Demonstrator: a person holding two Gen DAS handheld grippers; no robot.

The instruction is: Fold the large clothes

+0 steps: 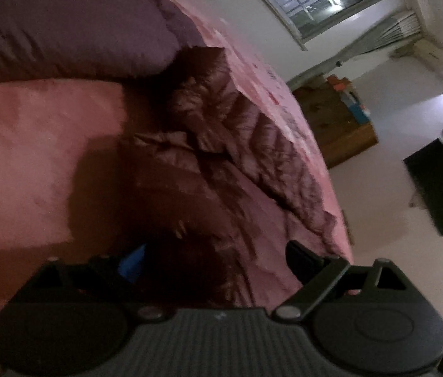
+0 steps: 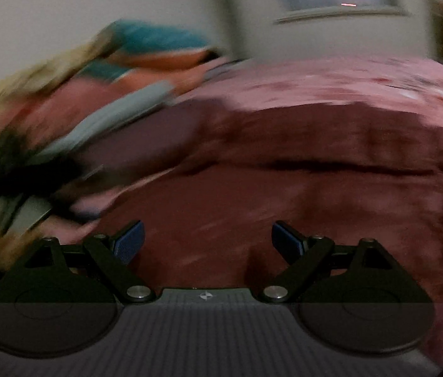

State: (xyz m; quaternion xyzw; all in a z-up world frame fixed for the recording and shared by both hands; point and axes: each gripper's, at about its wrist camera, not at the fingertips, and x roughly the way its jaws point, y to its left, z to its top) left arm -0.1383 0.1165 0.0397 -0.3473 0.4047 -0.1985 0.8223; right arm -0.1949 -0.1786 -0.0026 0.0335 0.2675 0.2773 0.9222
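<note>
The dark maroon quilted jacket (image 1: 221, 163) lies rumpled on the pink bed (image 1: 33, 144), just ahead of my left gripper (image 1: 215, 260) and under my right gripper (image 2: 207, 242). Both sets of fingers are spread, gripping nothing. It looks puffy, light and slippery; I'd pinch a hem or sleeve seam. A blurred pile of clothes (image 2: 64, 103) sits left of the right fingers.
</note>
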